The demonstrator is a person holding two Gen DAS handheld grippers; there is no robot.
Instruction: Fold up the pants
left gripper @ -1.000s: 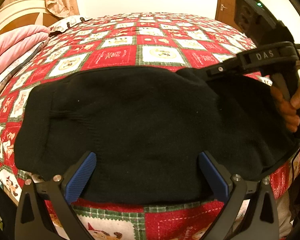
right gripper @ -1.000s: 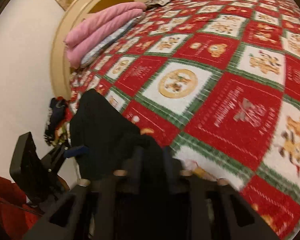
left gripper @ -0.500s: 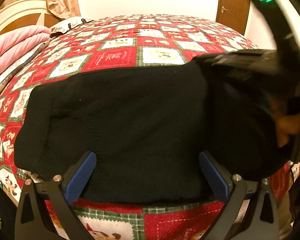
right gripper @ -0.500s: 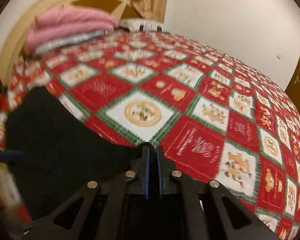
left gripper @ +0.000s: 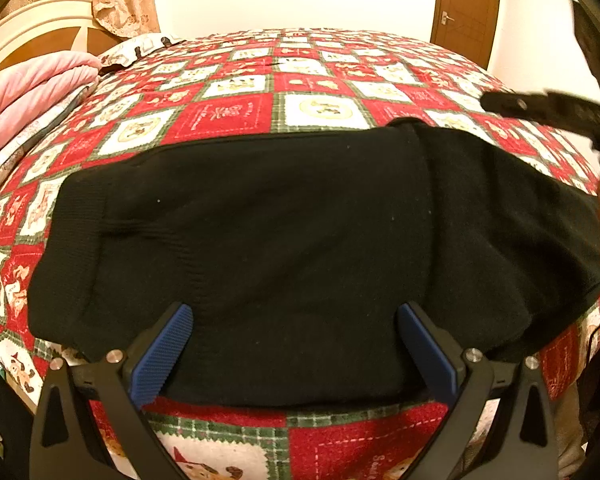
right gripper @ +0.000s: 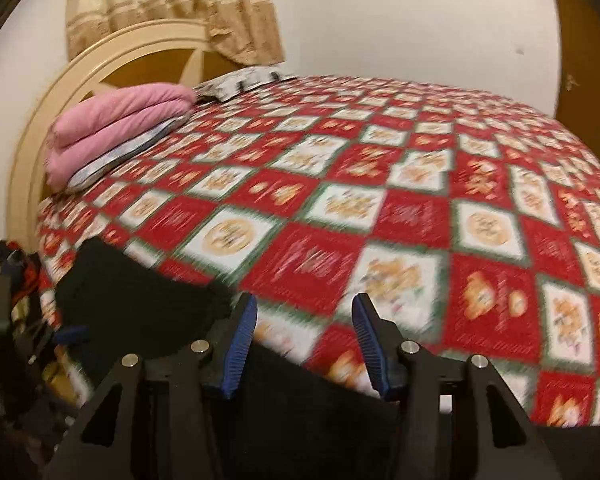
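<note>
The black pants (left gripper: 284,240) lie folded flat across the near edge of the bed, a folded-over layer ending at a vertical edge right of centre. My left gripper (left gripper: 294,344) is open, its blue pads over the near hem, holding nothing. My right gripper (right gripper: 304,336) is open and empty above the far right corner of the pants (right gripper: 140,304); it also shows at the right edge of the left wrist view (left gripper: 548,108), lifted clear of the cloth.
The bed has a red, white and green patchwork quilt (left gripper: 316,92). Folded pink bedding (left gripper: 28,92) and a pillow lie by the cream headboard (right gripper: 100,64) at left. A brown door (left gripper: 466,4) stands at far right.
My right gripper opened and let go of the pants corner, then lifted up and away to the right. The folded layer now lies flat. The left gripper stayed put.
</note>
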